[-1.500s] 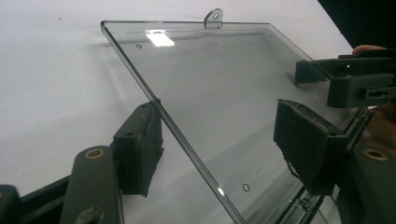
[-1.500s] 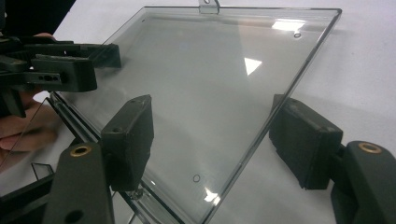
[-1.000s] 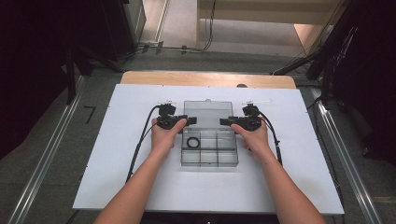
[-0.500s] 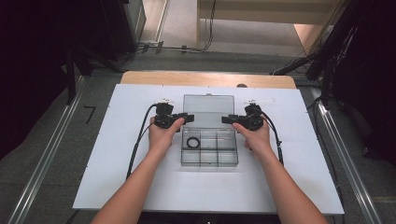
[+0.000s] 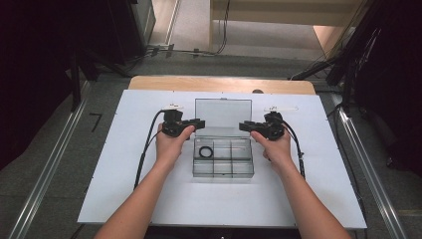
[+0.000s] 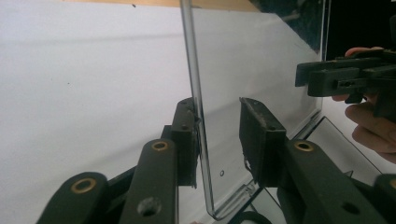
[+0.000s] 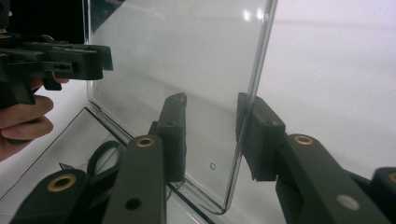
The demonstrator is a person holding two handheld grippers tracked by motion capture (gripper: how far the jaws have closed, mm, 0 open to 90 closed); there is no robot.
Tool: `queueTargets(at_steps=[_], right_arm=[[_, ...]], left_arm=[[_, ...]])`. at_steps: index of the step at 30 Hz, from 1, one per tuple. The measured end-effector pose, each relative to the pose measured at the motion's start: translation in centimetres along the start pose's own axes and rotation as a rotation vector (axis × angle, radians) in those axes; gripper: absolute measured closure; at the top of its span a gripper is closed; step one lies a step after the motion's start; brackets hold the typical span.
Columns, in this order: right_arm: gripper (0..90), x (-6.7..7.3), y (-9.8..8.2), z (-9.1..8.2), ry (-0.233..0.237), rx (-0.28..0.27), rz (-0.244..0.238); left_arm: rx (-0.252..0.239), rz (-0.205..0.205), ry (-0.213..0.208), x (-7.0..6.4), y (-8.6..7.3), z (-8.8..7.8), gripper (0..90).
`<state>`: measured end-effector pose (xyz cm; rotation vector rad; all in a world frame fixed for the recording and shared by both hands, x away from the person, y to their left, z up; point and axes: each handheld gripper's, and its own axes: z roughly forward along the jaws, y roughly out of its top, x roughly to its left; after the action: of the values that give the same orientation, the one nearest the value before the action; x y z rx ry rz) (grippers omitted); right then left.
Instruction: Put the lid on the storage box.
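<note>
A clear plastic compartment box (image 5: 223, 175) lies mid-board with its lid (image 5: 222, 117) standing upright. A black ring (image 5: 205, 151) rests in a left compartment and is also visible as the ring (image 7: 100, 156). My left gripper (image 5: 199, 123) straddles the lid's left side edge. In the left gripper view the lid (image 6: 198, 116) lies against one pad of that gripper (image 6: 217, 105), with a gap to the other. My right gripper (image 5: 244, 126) straddles the lid's right edge (image 7: 250, 107). Its jaws (image 7: 211, 100) are still apart. Both pairs of jaws have just been closing.
The box sits on a white board (image 5: 124, 174) over a wooden table (image 5: 219, 83). Black cables (image 5: 144, 154) trail from both grippers toward me. Dark equipment and metal rails flank the table. The opposite gripper (image 6: 345, 79) shows beyond the lid.
Both hands stay nearly in place at the lid's sides. The jaws of each gripper look a little narrower around the lid edges. The box and ring have not moved.
</note>
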<state>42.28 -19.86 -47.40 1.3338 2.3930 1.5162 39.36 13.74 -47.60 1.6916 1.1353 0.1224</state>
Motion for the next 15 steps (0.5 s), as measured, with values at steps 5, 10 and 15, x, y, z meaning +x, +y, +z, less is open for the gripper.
queueTargets(at_steps=[5,10,15], right_arm=[[65.5,0.3,-0.1,-0.4,-0.011,-0.016,-0.03],[65.6,0.5,-0.4,-0.5,-0.01,-0.034,-0.045],[65.6,0.8,-0.6,-0.7,-0.02,-0.053,-0.074]], left_arm=[[0.002,0.031,0.006,-0.3,0.1,-0.3,69.7],[-0.006,0.056,0.026,-0.6,0.7,-0.6,67.5],[-0.043,0.057,0.014,-1.0,2.3,-1.1,62.7]])
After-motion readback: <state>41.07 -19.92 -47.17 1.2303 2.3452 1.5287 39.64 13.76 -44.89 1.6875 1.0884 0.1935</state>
